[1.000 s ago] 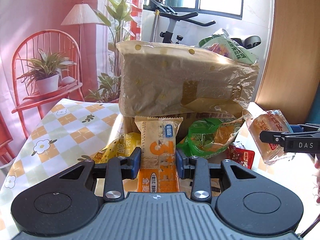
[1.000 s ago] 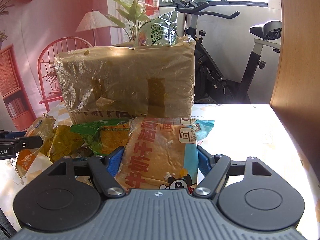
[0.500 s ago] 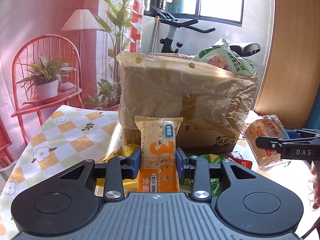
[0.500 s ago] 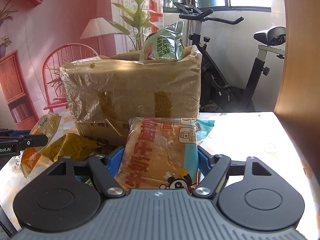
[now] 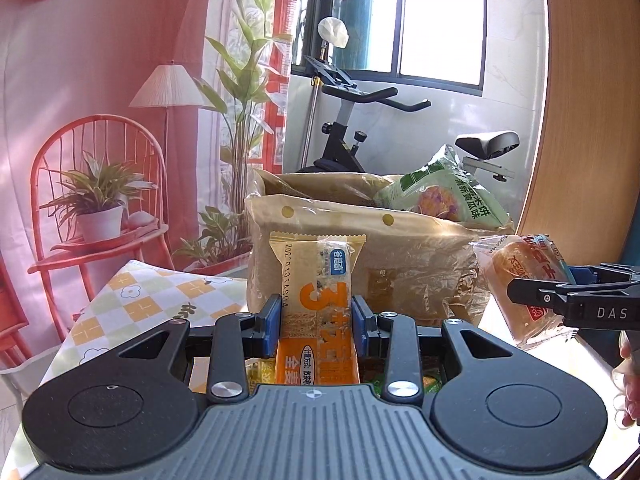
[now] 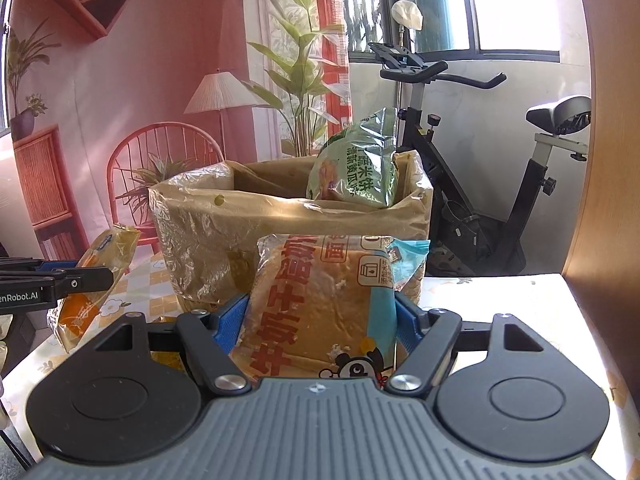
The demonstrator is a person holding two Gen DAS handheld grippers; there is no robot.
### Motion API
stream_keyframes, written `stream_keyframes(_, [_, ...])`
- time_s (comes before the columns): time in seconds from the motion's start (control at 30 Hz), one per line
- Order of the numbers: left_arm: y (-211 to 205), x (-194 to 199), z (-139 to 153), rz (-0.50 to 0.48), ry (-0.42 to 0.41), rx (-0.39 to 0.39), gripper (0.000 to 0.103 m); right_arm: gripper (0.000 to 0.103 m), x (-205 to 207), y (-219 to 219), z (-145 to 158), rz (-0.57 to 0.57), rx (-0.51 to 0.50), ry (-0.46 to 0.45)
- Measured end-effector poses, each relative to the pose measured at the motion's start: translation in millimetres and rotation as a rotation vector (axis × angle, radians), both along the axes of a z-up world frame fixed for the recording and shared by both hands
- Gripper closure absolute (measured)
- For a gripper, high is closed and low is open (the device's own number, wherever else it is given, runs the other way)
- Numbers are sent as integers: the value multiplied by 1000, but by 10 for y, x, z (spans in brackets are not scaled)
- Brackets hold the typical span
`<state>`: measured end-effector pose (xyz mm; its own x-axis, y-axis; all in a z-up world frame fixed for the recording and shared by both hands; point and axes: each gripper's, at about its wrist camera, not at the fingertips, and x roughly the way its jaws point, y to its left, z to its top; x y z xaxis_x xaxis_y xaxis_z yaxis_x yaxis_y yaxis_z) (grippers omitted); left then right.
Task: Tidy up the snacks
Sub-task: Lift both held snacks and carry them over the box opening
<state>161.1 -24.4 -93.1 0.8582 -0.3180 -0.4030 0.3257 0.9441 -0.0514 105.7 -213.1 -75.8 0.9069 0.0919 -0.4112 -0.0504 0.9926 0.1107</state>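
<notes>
My left gripper [image 5: 316,316] is shut on a yellow-orange cereal bar packet [image 5: 318,300], held upright in front of the box. My right gripper [image 6: 320,316] is shut on a bread packet [image 6: 320,304] with red lettering and a blue edge. A cardboard box lined with a crinkled bag [image 5: 360,248] stands ahead in both views [image 6: 256,220], its open top about level with both packets. A green rice-cracker bag [image 5: 448,196] sticks out of its right side [image 6: 356,168]. The right gripper with the bread shows at the right of the left wrist view [image 5: 520,284]; the left gripper with the bar shows at the left of the right wrist view [image 6: 88,276].
The box stands on a table with a checked flower cloth [image 5: 132,304]. A wooden panel [image 6: 608,160] rises at the right. An exercise bike [image 6: 460,140], a red chair with a potted plant [image 5: 100,208] and a floor lamp [image 5: 168,88] stand behind the table.
Both grippers have risen with their packets. The loose snacks at the foot of the box have dropped out of sight, and the box's open top has come into view.
</notes>
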Motion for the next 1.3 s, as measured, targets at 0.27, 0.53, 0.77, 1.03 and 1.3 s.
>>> stream_keyframes(0.27, [-63, 272, 293, -25, -53, -36, 65, 28, 226, 61, 467, 54, -14, -82])
stream_keyframes(0.53, [-277, 705, 606, -44, -84, -43, 65, 28, 772, 130, 854, 100, -128, -143])
stream_keyframes(0.77, [-415, 1131, 763, -53, -54, -47, 65, 28, 1300, 137, 862, 107, -200, -113])
stream_keyframes(1.03, [-558, 1377, 764, -77, -51, -9, 65, 28, 1602, 96, 721, 110, -250, -71])
stream_keyframes(1.3, [-605, 1615, 596, -79, 7, -18, 65, 28, 1775, 2, 562, 97, -252, -30])
